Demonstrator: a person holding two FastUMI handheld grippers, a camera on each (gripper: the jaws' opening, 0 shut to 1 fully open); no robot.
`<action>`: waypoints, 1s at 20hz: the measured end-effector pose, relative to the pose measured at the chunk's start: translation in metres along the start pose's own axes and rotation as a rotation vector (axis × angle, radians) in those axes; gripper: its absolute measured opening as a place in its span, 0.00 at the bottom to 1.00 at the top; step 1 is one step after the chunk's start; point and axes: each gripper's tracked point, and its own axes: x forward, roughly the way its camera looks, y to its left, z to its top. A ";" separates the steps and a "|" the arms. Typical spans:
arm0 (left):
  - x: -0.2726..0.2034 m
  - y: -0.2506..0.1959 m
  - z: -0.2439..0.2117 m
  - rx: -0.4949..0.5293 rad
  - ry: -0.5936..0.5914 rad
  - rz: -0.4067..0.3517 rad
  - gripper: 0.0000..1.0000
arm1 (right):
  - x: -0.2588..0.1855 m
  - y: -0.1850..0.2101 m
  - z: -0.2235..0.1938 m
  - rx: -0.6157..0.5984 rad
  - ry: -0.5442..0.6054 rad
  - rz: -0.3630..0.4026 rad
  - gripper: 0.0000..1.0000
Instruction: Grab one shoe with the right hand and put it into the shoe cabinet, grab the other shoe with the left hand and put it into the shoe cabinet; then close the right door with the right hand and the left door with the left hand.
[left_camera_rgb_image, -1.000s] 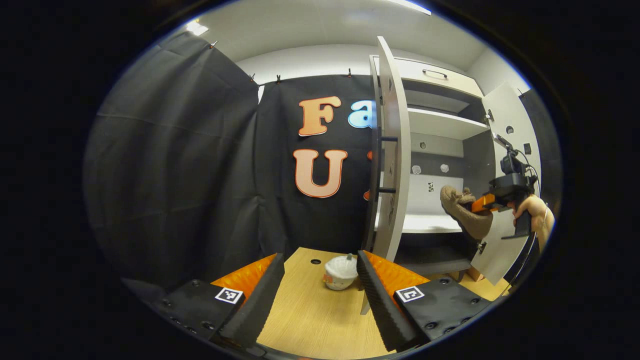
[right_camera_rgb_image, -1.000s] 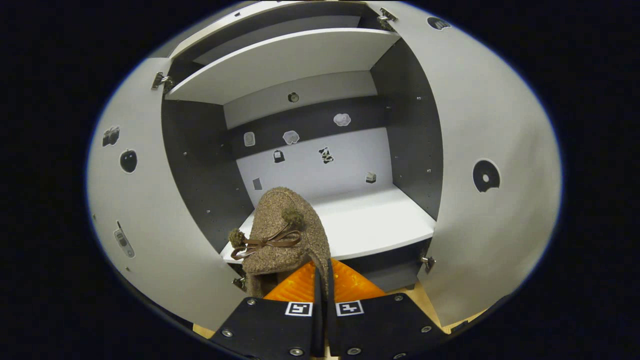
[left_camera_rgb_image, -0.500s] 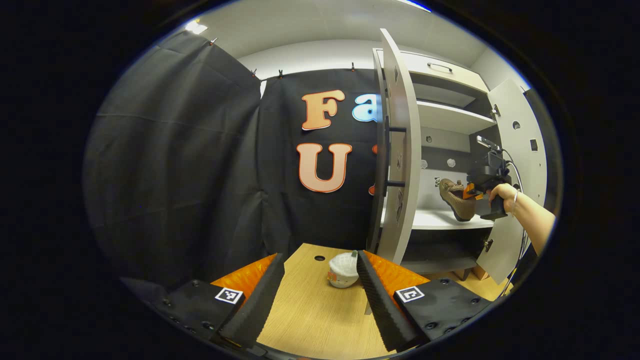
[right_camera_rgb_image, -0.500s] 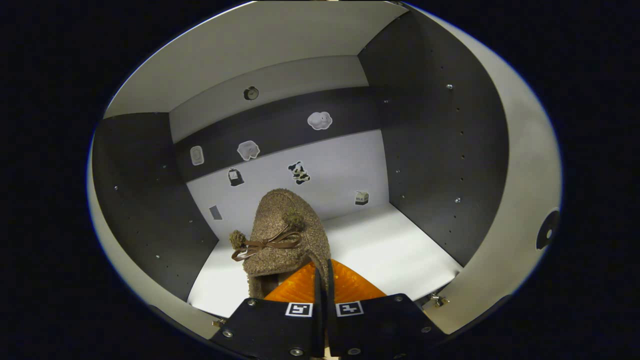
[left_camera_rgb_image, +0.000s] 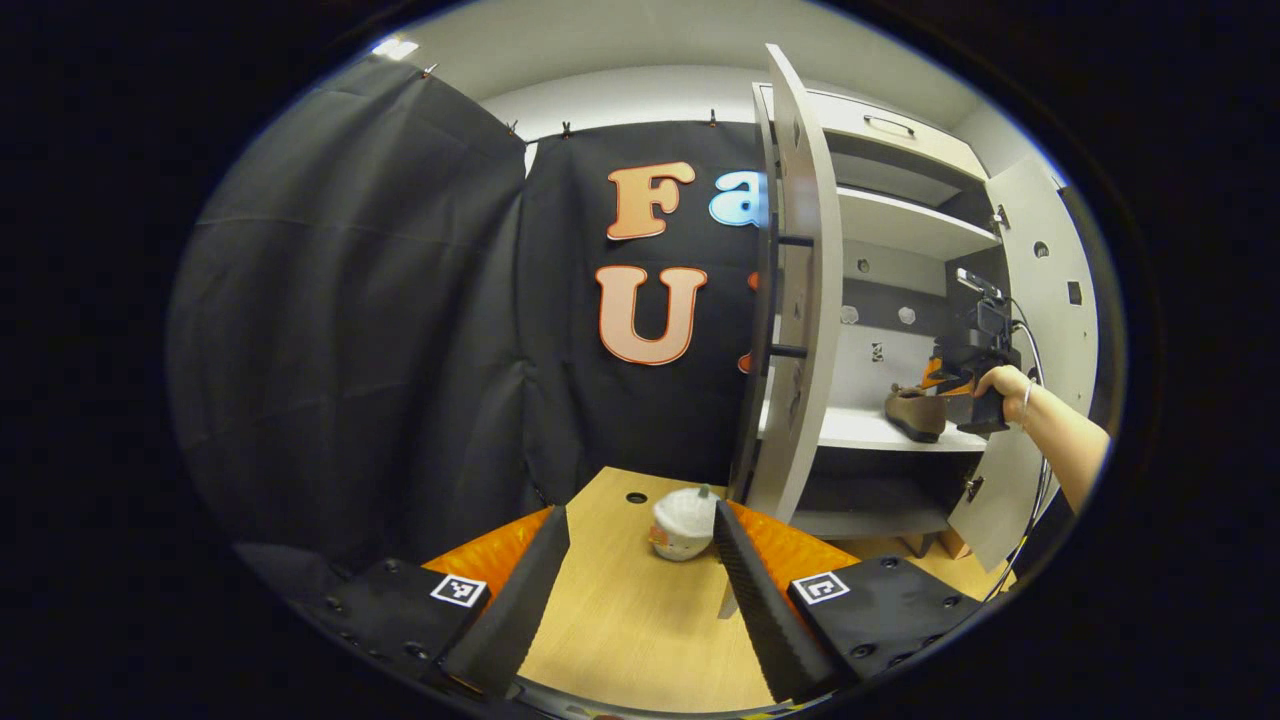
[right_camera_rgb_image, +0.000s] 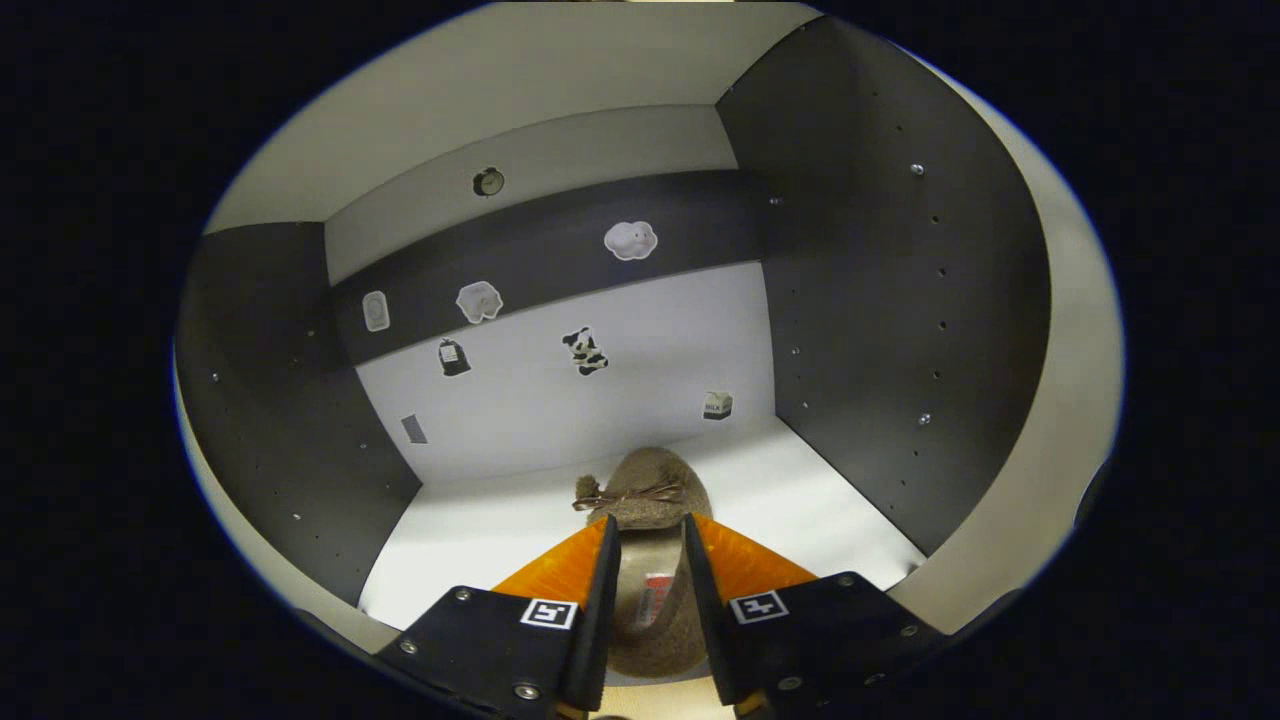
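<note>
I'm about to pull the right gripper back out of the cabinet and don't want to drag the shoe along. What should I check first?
1. Brown shoe resting flat on the white shelf: ok, seen also in the left gripper view.
2. Right gripper open: ok, but the fingers still flank the heel; whether they touch it cannot tell.
3. Shoe well inside the shelf's front edge: ok.
4. Right door swung open, out of the retreat path: ok.
5. Left gripper open, ready for the other shoe: ok.
6. Where the other shoe lies: cannot tell.
</note>
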 end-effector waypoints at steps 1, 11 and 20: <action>0.001 -0.006 -0.001 0.005 -0.003 -0.013 0.96 | -0.012 0.000 0.004 -0.012 -0.023 0.008 0.43; -0.007 -0.087 -0.073 -0.022 0.108 -0.197 0.96 | -0.175 -0.011 -0.012 -0.118 -0.200 0.066 0.92; 0.020 -0.160 -0.211 0.050 0.372 -0.337 0.96 | -0.299 -0.051 -0.057 -0.123 -0.241 0.034 0.92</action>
